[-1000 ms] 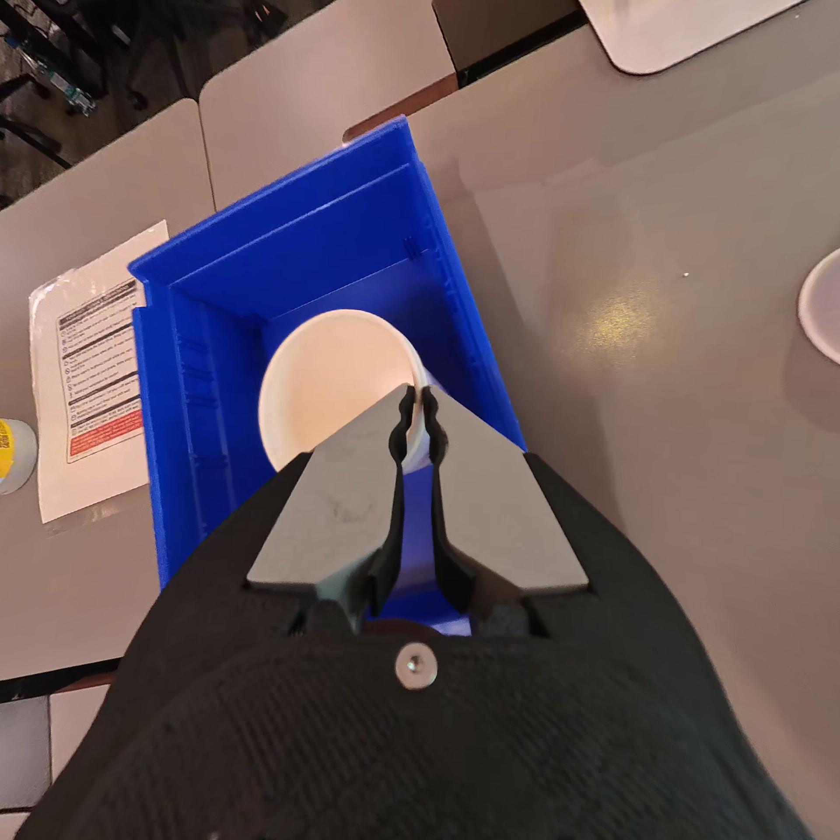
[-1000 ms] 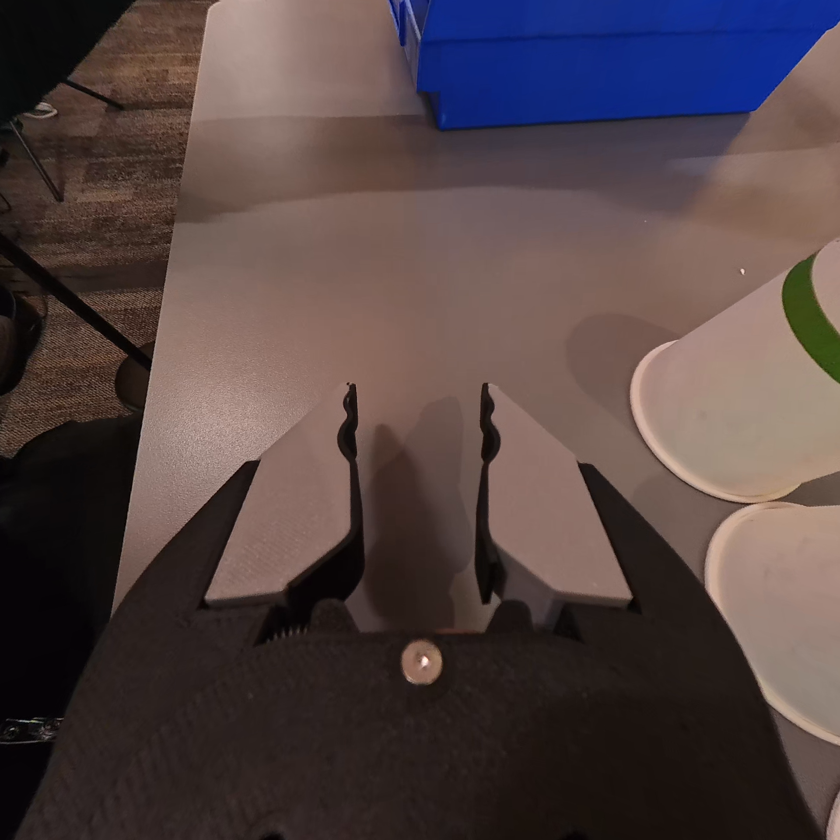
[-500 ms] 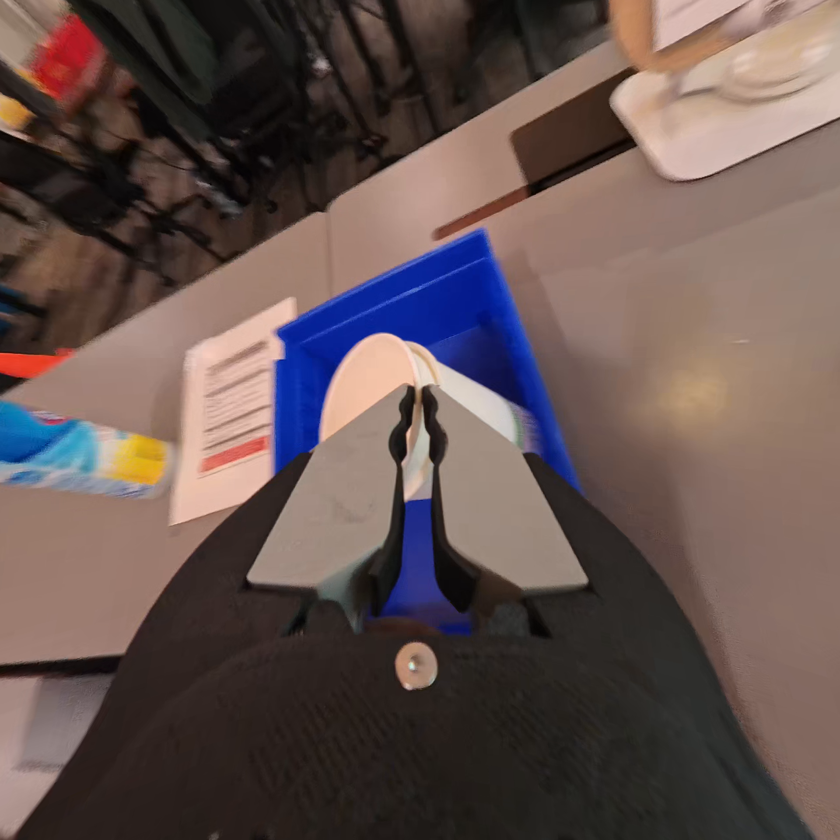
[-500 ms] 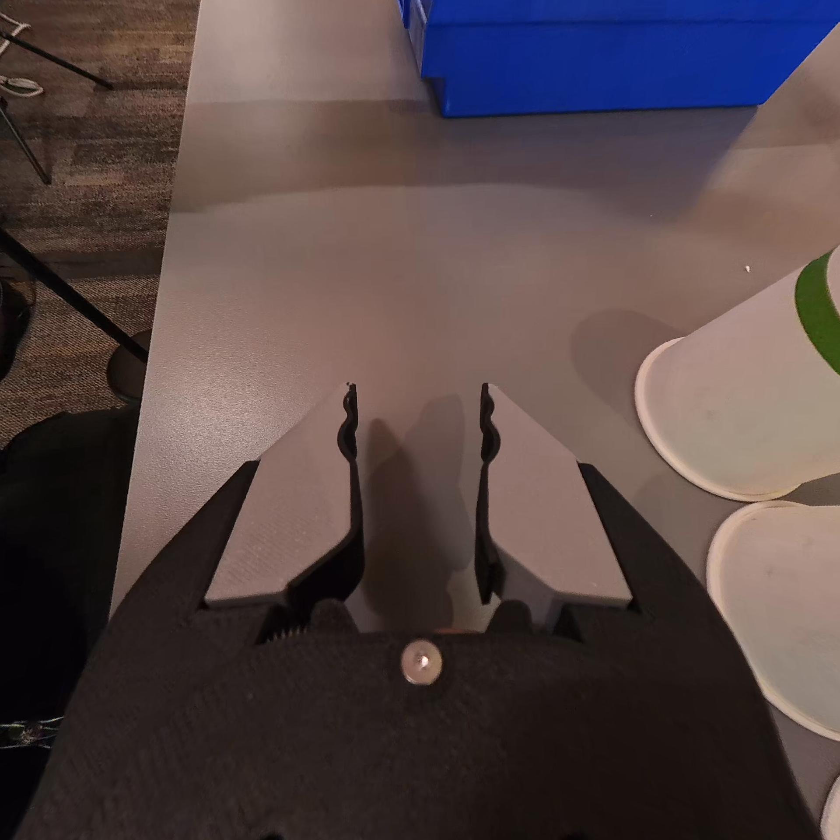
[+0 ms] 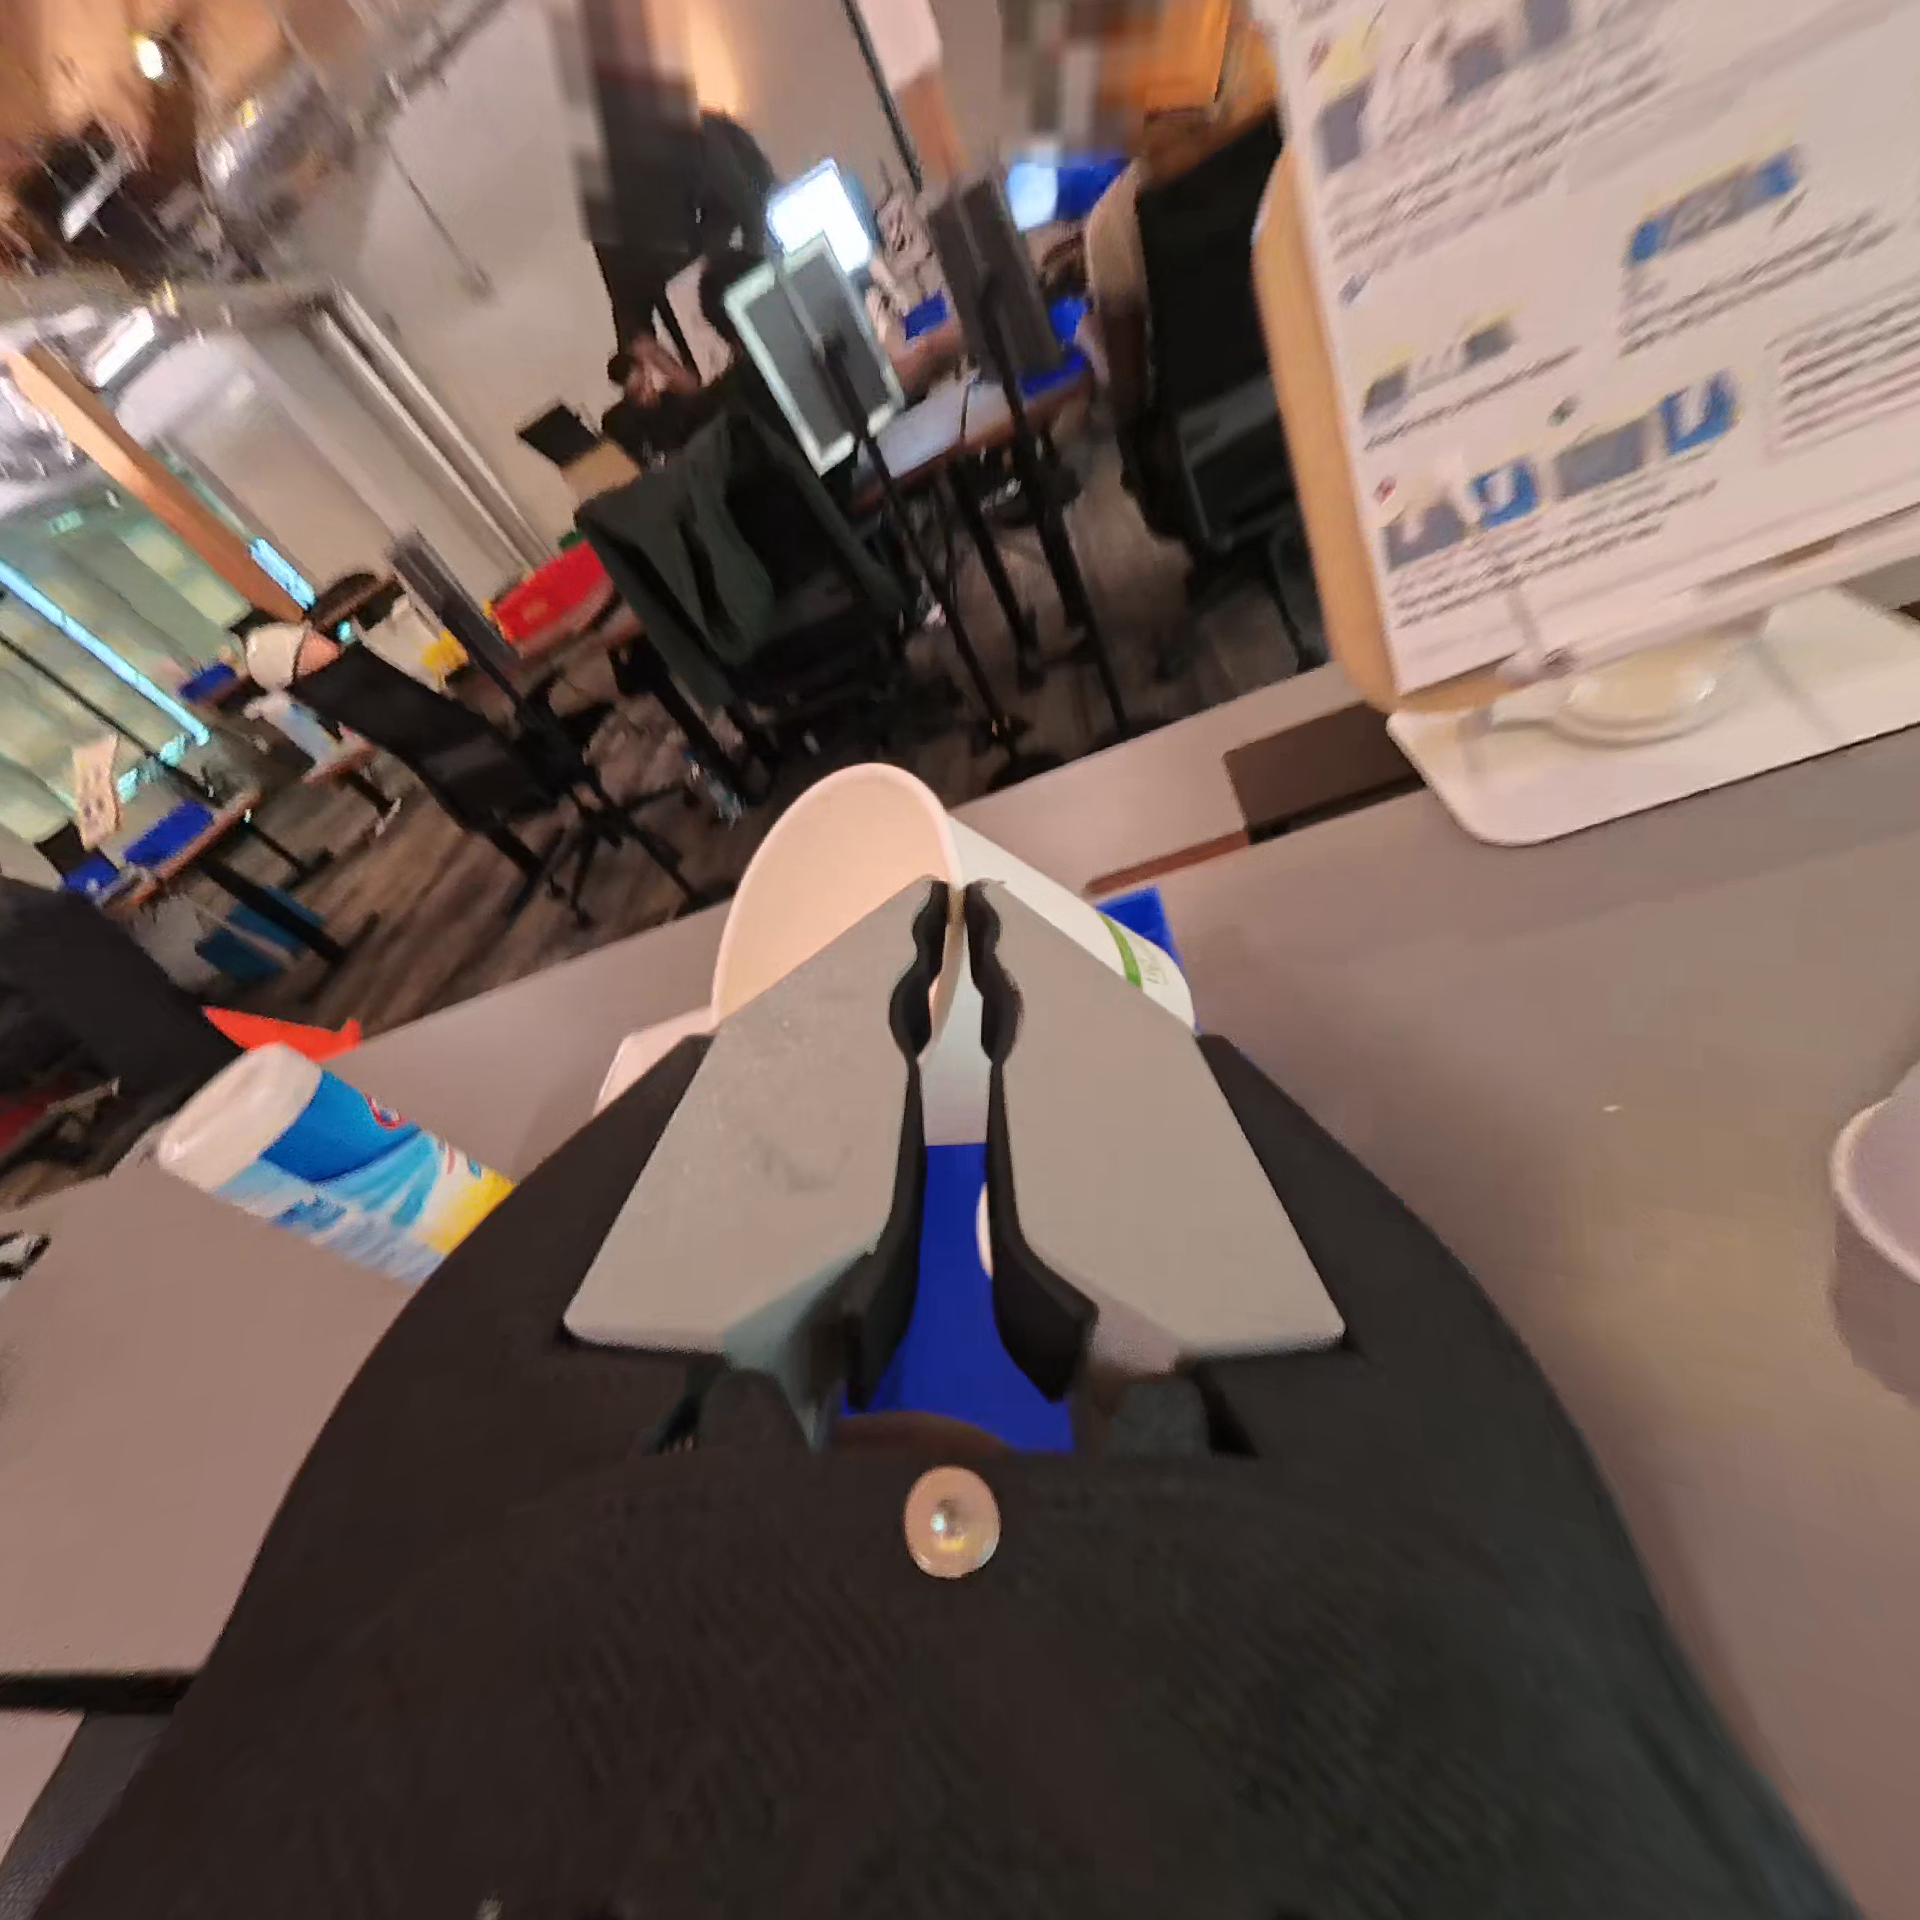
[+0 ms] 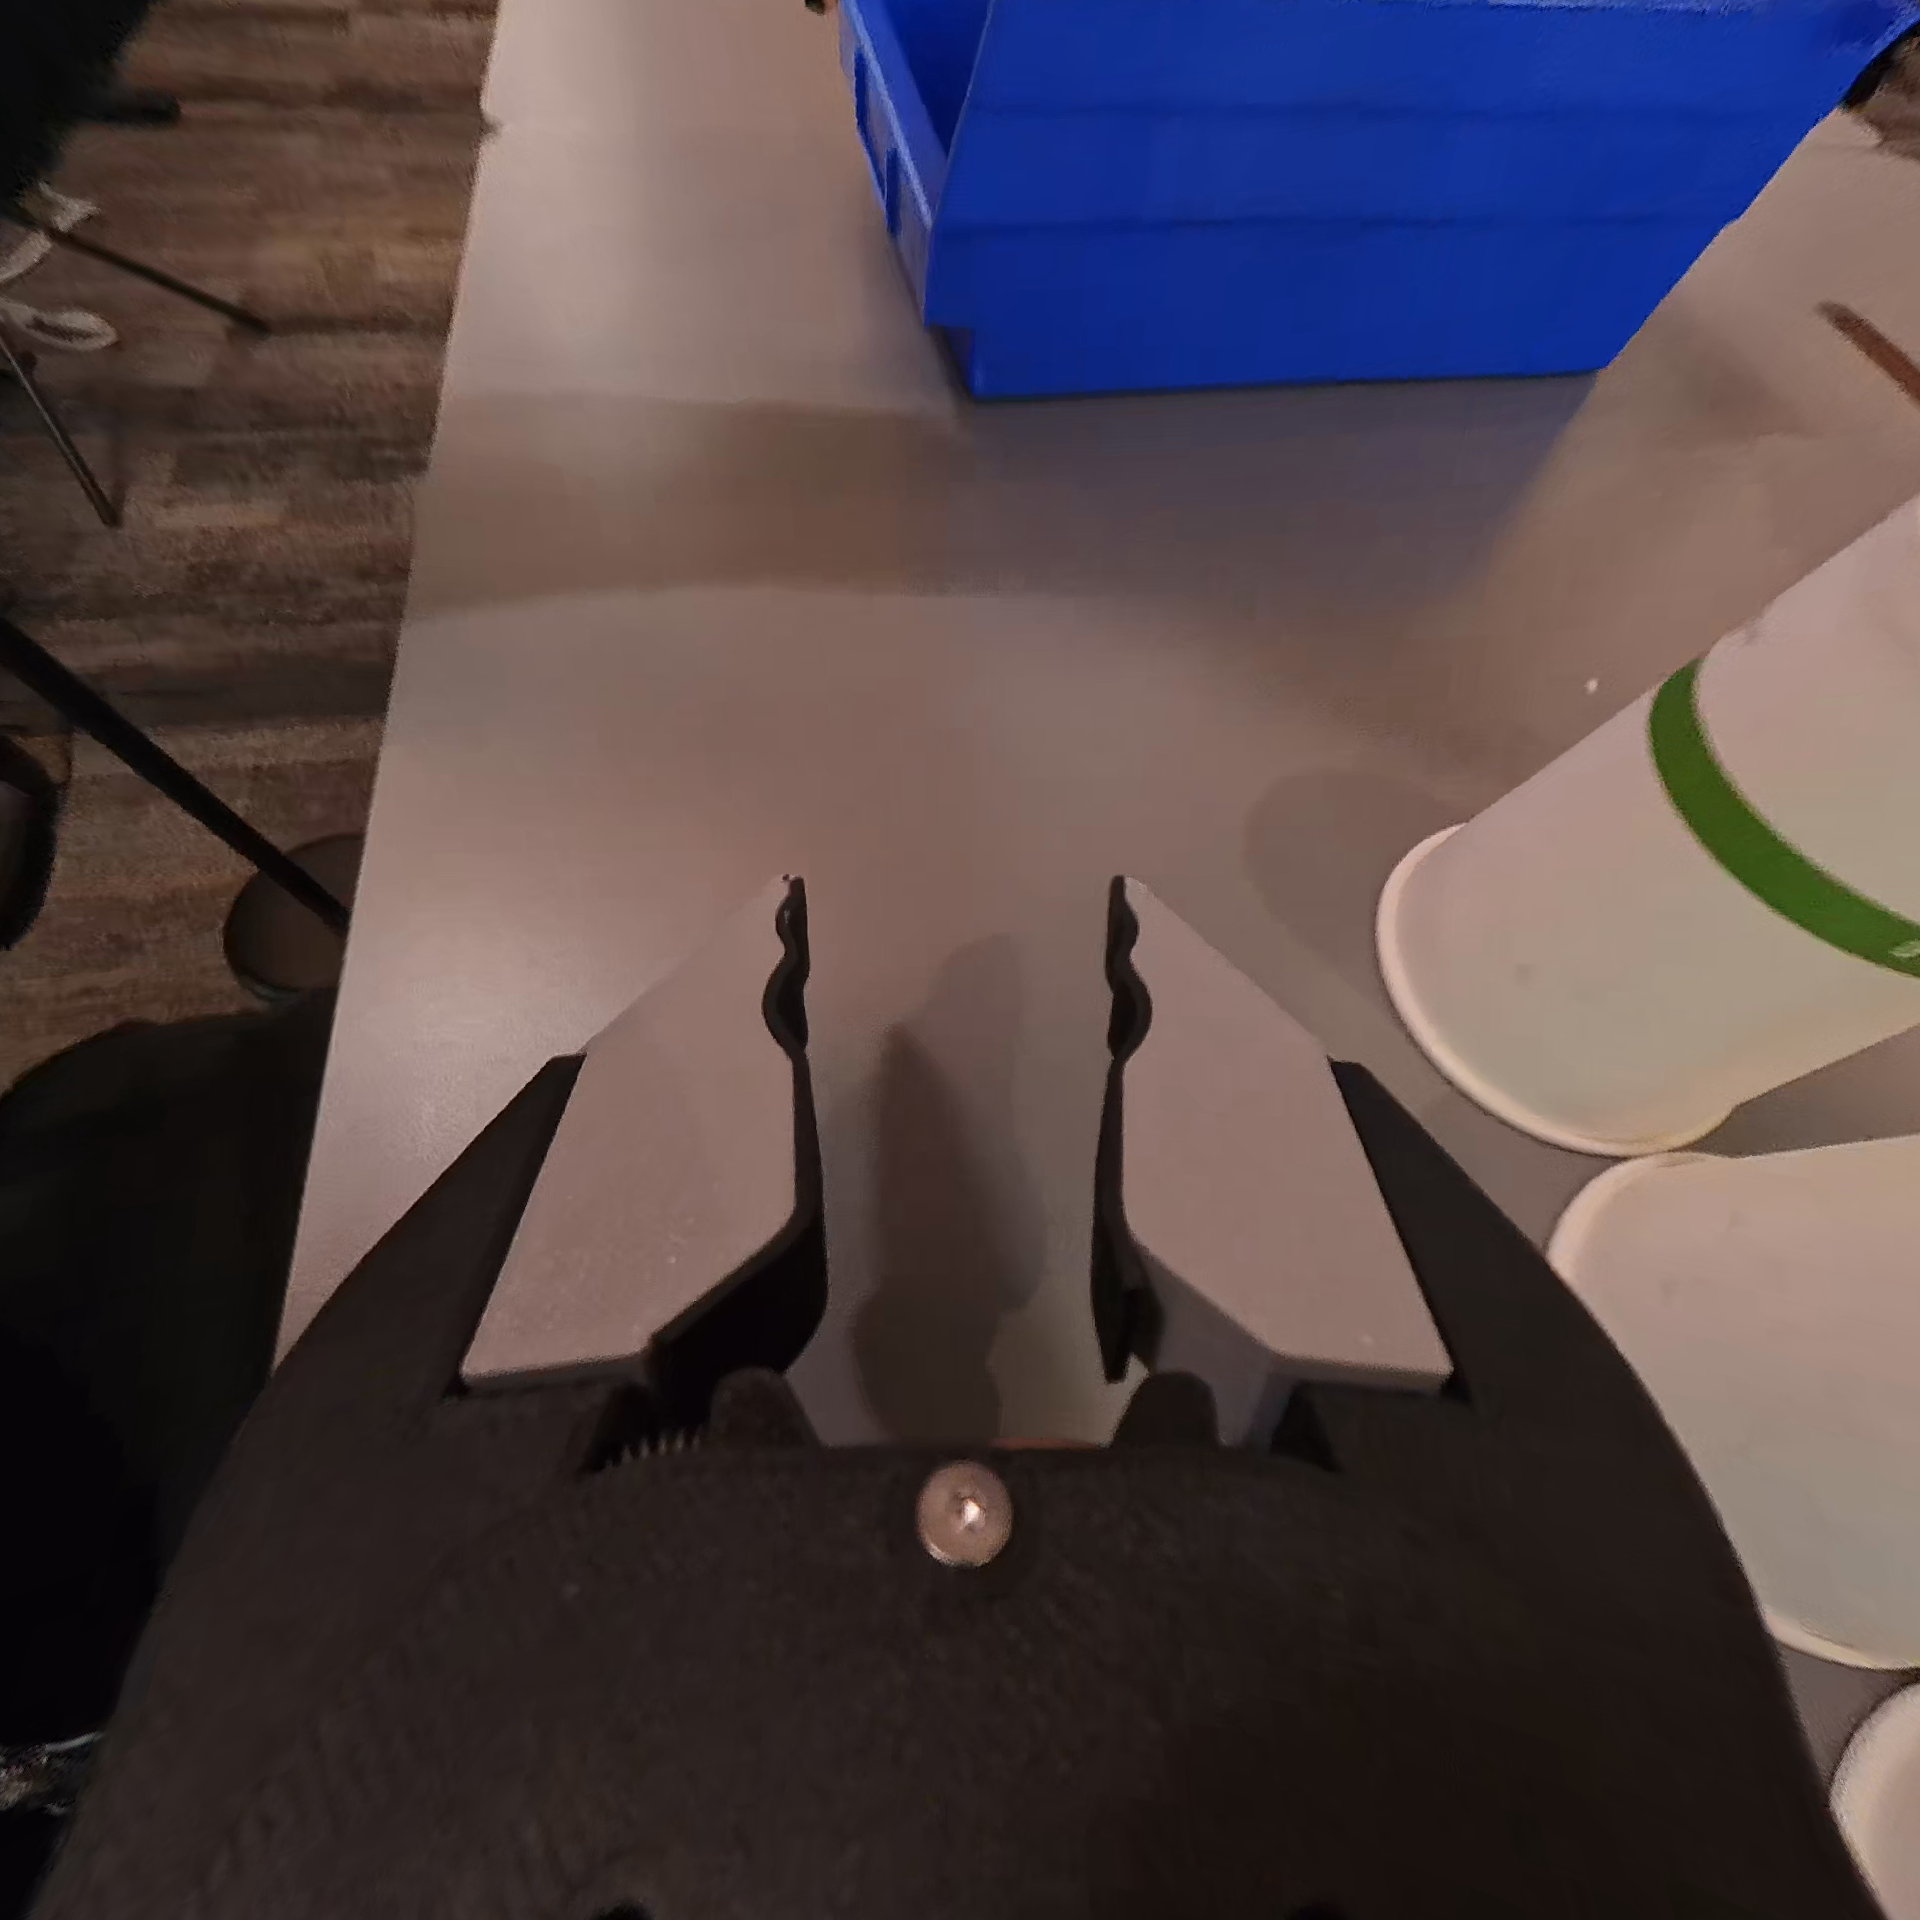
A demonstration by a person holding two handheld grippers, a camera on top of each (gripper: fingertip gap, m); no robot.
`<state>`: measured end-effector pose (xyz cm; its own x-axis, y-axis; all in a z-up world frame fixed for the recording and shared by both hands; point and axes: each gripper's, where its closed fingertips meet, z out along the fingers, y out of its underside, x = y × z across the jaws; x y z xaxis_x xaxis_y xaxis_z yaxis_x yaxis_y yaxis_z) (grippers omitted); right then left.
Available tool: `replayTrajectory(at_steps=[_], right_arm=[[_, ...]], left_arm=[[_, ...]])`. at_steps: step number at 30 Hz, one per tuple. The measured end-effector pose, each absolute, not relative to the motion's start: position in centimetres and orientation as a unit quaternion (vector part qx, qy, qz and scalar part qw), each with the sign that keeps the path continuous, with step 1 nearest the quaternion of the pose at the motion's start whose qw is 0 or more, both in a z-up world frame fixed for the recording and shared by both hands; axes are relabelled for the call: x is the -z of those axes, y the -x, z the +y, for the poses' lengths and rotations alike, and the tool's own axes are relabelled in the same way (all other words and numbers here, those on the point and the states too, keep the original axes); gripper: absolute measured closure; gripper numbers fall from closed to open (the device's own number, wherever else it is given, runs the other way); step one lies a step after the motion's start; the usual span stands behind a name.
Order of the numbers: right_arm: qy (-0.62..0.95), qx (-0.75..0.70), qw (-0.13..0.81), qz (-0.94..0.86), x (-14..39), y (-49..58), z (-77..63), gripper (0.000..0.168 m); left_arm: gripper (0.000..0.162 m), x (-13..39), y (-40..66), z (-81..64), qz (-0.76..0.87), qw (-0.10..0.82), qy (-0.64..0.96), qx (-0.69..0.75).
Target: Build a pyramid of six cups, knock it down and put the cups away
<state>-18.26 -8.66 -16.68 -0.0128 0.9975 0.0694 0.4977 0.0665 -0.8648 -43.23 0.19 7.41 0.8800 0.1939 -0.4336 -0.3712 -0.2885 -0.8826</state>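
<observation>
- Our left gripper (image 5: 957, 902) is closed narrow on the rim of a white paper cup (image 5: 831, 894); one finger sits inside the mouth and the other against the outer wall.
- The cup is tipped on its side in our grip, its open mouth facing the camera and to the left, and a green band (image 5: 1127, 951) shows on its wall near the far end.
- Below the cup we see the blue bin (image 5: 951, 1247) through the gap between the fingers, with one corner of it also showing past the cup on the right.
- A blue and yellow canister (image 5: 322, 1164) lies on the grey table (image 5: 1507, 1039) to the left, and a white stand with a printed sheet (image 5: 1621, 343) is at the far right.
- Our right gripper (image 6: 954, 894) is spread wide with nothing between its fingers, held over bare table top (image 6: 935, 665).
- To its right stand upside-down paper cups: one with a green band (image 6: 1621, 914) and a second one (image 6: 1766, 1382) just beside it, nearer the camera.
- The rim of a third cup (image 6: 1881, 1797) peeks in at the lower right corner.
- The blue bin (image 6: 1299, 197) sits at the far edge of the table, well apart from these cups.
</observation>
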Motion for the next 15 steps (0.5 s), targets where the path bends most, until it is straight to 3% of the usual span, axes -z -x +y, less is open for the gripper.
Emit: replayTrajectory(at_steps=[3,11,15], right_arm=[[0.574,-0.385,0.406,-0.598,14.1,18.4,-8.6,0.103],[0.48,-0.562,0.49,-0.461,5.1,16.4,-8.5,0.075],[0.439,-0.631,0.507,-0.391,1.6,14.1,-8.0,0.074]], left_arm=[[0.161,-9.6,38.8,-0.8,0.095,0.627,0.746,-0.203],[0.161,-11.1,23.2,-5.7,0.239,0.657,0.713,0.056],[0.161,-10.4,18.2,-8.2,0.275,0.655,0.692,0.125]])
